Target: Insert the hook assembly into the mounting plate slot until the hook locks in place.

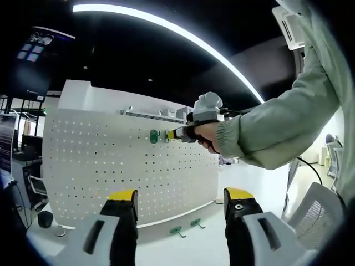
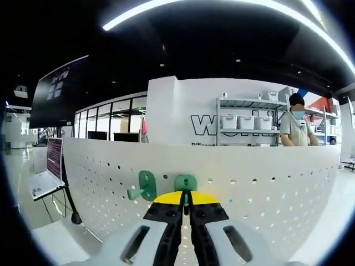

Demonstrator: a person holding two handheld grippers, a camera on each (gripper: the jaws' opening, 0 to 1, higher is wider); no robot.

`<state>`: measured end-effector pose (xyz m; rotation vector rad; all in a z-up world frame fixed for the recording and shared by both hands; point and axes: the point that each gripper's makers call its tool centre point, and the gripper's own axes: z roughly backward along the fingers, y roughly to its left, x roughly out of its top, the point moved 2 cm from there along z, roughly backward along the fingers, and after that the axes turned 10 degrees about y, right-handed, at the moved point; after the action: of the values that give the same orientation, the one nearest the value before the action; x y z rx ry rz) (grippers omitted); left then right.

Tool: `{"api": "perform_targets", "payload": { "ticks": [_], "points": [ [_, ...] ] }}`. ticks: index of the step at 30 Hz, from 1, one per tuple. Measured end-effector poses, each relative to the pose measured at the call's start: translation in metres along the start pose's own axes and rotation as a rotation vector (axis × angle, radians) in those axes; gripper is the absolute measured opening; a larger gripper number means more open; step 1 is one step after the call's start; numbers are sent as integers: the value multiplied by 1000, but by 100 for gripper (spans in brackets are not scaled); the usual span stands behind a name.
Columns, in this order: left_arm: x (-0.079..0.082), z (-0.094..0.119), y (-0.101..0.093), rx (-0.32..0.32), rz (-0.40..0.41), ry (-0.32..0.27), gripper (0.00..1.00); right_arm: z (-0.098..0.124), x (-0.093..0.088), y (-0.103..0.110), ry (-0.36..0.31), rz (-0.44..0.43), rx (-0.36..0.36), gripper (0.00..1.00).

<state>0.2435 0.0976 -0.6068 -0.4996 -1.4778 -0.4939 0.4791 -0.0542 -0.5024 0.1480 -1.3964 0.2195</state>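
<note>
A green plastic hook [image 2: 186, 185] sits against the white perforated pegboard panel [image 2: 266, 183], pinched between the nearly closed jaws of the right gripper [image 2: 186, 206]; a second green hook [image 2: 143, 187] hangs just beside it; the left gripper [image 1: 180, 200] is held apart, jaws spread wide, above two spare green hooks [image 1: 186, 227] lying on the white table [image 1: 183, 249] at the panel's foot.
</note>
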Motion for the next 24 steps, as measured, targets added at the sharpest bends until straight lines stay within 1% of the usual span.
{"api": "perform_targets", "payload": {
  "ticks": [12, 15, 18, 24],
  "points": [
    [1, 1, 1, 1, 7, -8, 64, -2, 0, 1, 8, 0, -29, 1],
    [2, 2, 2, 3, 10, -13, 64, -3, -1, 2, 9, 10, -47, 1],
    [3, 2, 2, 3, 15, -17, 63, -4, -1, 1, 6, -6, -60, 1],
    [4, 2, 3, 2, 21, -24, 62, -5, -1, 1, 9, 1, -81, 2]
  ]
}}
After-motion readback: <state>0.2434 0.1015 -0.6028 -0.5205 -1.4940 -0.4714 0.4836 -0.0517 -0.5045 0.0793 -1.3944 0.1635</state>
